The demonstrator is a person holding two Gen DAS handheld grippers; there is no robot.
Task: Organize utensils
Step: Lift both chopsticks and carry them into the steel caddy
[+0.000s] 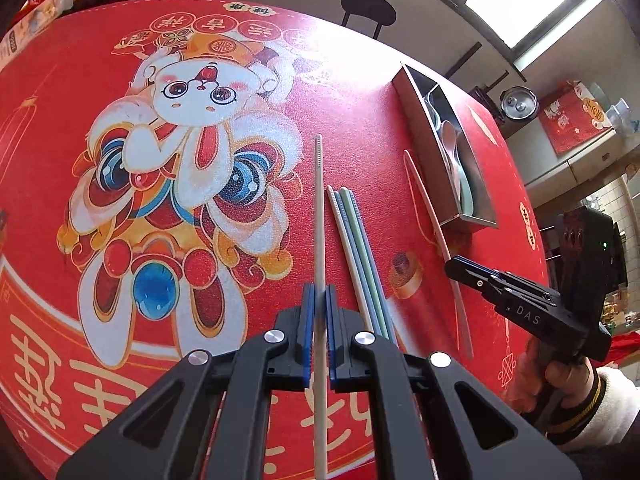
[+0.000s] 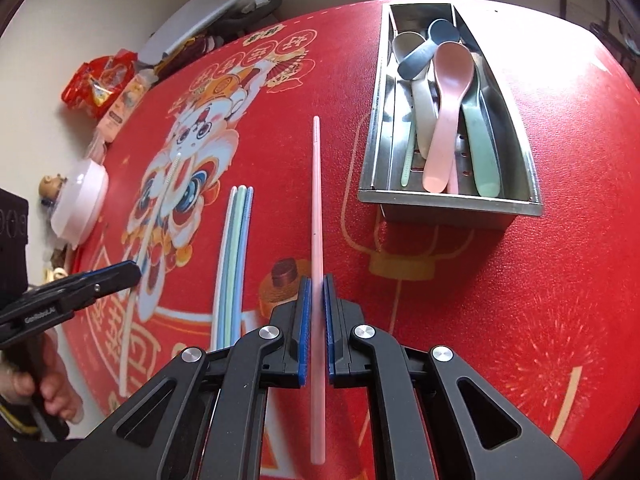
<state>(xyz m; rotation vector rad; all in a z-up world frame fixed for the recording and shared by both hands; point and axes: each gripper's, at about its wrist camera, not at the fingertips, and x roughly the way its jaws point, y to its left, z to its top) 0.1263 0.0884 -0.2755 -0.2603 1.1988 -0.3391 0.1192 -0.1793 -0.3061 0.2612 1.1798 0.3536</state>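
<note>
My left gripper is shut on a beige chopstick that points forward over the red table mat. My right gripper is shut on a pink chopstick; it also shows in the left wrist view. Three chopsticks, white, green and blue, lie side by side on the mat between the grippers; they also show in the right wrist view. A steel utensil tray ahead right of my right gripper holds several spoons, a pink spoon on top, and a green chopstick.
The round table carries a red mat with a cartoon lion-dance print. A white lidded bowl, snack bags and a box sit at the table's left edge. A black stool stands beyond the far edge.
</note>
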